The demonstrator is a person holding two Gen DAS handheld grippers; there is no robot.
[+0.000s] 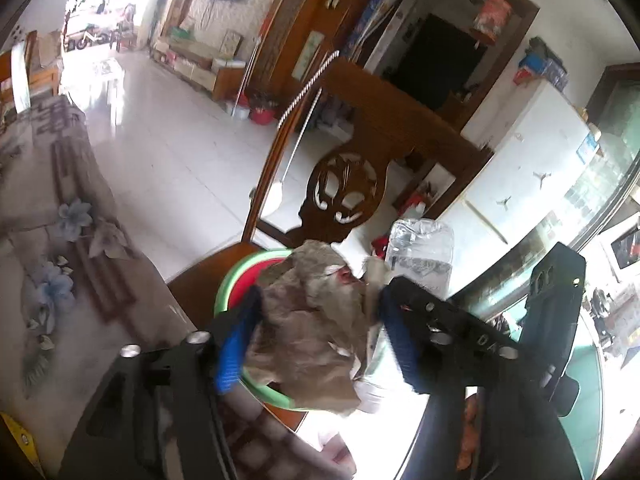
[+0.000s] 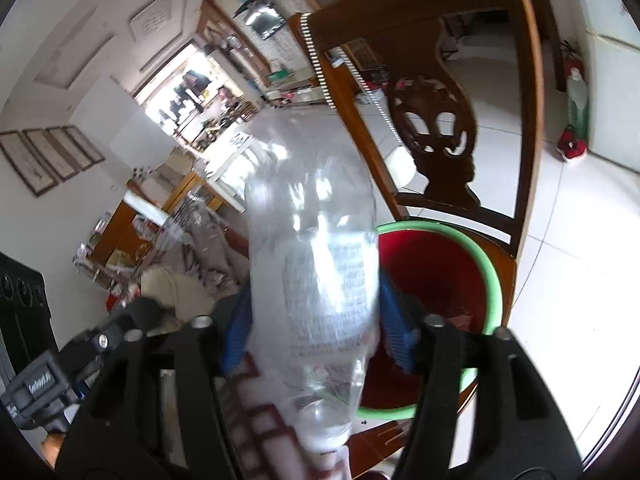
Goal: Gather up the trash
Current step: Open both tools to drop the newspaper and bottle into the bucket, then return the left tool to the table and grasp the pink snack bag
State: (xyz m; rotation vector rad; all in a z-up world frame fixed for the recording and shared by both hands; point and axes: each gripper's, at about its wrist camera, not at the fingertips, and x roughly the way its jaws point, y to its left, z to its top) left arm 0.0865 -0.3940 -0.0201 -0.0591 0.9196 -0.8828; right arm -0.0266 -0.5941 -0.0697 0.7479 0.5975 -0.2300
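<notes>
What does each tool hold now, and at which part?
The left tool grips crumpled brown paper by its sides. The right tool clamps the clear bottle around its labelled middle.

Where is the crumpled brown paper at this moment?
In the left wrist view, the crumpled brown paper sits between the left claw's fingers, above the green-rimmed red basin on the wooden chair.

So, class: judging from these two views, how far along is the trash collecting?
Done: both pieces are picked up. The left gripper is clamped on crumpled brown paper, and the right gripper on an empty clear bottle. In hand: both hang beside the red basin on the wooden chair. Left: dropping them in; little shows inside it yet.
</notes>
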